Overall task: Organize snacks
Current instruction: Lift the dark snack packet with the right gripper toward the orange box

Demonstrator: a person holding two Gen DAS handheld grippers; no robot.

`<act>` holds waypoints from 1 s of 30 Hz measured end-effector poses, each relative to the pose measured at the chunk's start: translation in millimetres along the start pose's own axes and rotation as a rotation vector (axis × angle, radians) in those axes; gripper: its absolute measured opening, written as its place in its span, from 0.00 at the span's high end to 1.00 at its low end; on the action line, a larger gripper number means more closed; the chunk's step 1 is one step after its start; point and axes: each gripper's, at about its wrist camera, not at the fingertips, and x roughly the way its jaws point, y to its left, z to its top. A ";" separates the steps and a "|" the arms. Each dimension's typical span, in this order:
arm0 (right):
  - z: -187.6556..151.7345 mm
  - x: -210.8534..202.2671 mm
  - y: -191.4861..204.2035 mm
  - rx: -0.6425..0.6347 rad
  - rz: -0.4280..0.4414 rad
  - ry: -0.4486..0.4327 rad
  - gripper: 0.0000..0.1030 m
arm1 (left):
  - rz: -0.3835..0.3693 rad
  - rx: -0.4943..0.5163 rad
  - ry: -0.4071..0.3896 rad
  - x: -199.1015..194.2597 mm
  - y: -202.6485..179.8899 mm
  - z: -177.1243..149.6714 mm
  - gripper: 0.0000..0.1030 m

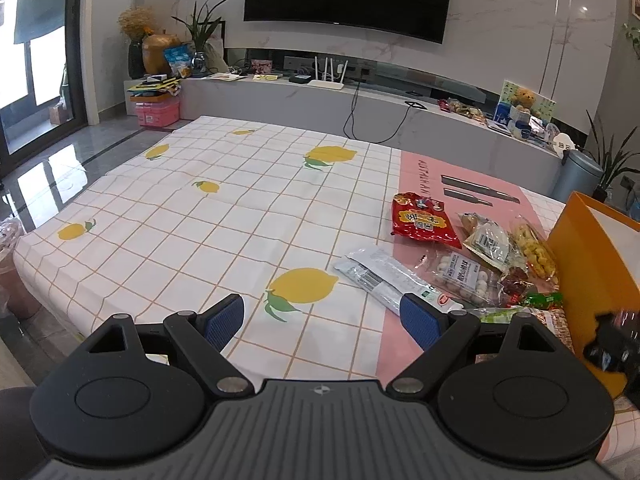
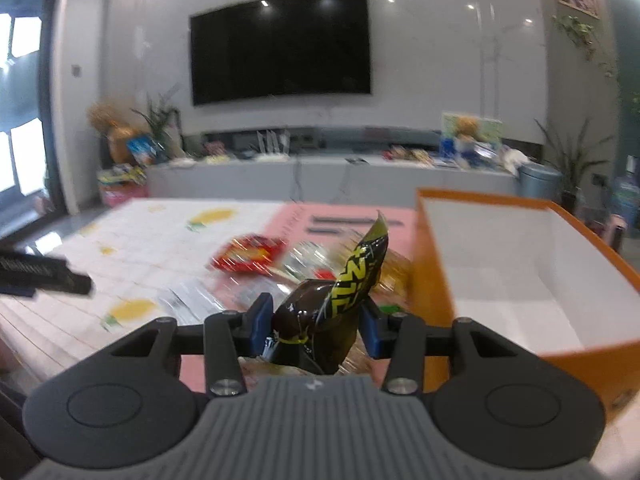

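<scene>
Orange box [image 2: 440,248], white interior bare

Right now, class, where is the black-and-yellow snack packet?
In the right wrist view, the packet is clamped in the right gripper, lifted above the snack pile, just left of the orange box.

the tablecloth [image 1: 224,216] looked like thin matt cloth, creased in a grid; right of it on the pink part, the red packet [image 1: 424,220] was glossy plastic film; the long silver packet [image 1: 384,276] just beside it shone like foil; the orange box [image 2: 520,280] to the right of the packets looked like smooth matt card, white inside; the black-and-yellow wrapper [image 2: 340,300] was glossy crinkled film between the right gripper [image 2: 316,326]'s ribbed blue pads [image 2: 260,324]; the left gripper [image 1: 320,322]'s body was matt black plastic.
</scene>
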 end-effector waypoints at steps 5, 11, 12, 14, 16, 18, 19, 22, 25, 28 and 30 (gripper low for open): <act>-8.7 18.7 -8.7 0.027 -0.011 0.098 0.57 | -0.027 0.022 0.016 2.1 -4.2 -1.7 0.00; -18.0 43.6 -13.6 0.090 0.007 0.216 0.57 | -0.031 0.034 0.019 2.6 -7.4 -3.2 0.00; -20.3 45.0 -13.0 0.088 0.004 0.228 0.57 | -0.032 0.033 0.021 2.7 -7.3 -3.4 0.00; -21.9 47.2 -12.1 0.084 0.002 0.244 0.57 | -0.033 0.030 0.028 3.4 -6.9 -3.5 0.00; -23.5 49.1 -13.2 0.100 0.012 0.269 0.57 | -0.035 0.031 0.033 4.1 -6.6 -3.8 0.00; -27.4 51.6 -15.1 0.120 0.018 0.283 0.57 | -0.037 0.035 0.036 4.9 -6.9 -4.0 0.00; -28.6 52.6 -15.5 0.124 0.019 0.282 0.57 | -0.038 0.038 0.037 5.2 -7.6 -4.4 0.00; -29.9 56.3 -17.3 0.144 0.018 0.291 0.57 | -0.037 0.045 0.038 5.4 -9.0 -5.5 0.00; -33.5 58.9 -17.1 0.142 0.019 0.314 0.58 | -0.038 0.050 0.040 5.3 -9.3 -6.0 0.00; -36.8 61.8 -16.1 0.144 0.019 0.322 0.58 | -0.046 0.059 0.041 5.1 -10.6 -6.1 0.00; -37.1 62.6 -17.3 0.157 0.022 0.321 0.58 | -0.041 0.071 0.037 5.3 -11.5 -6.8 0.00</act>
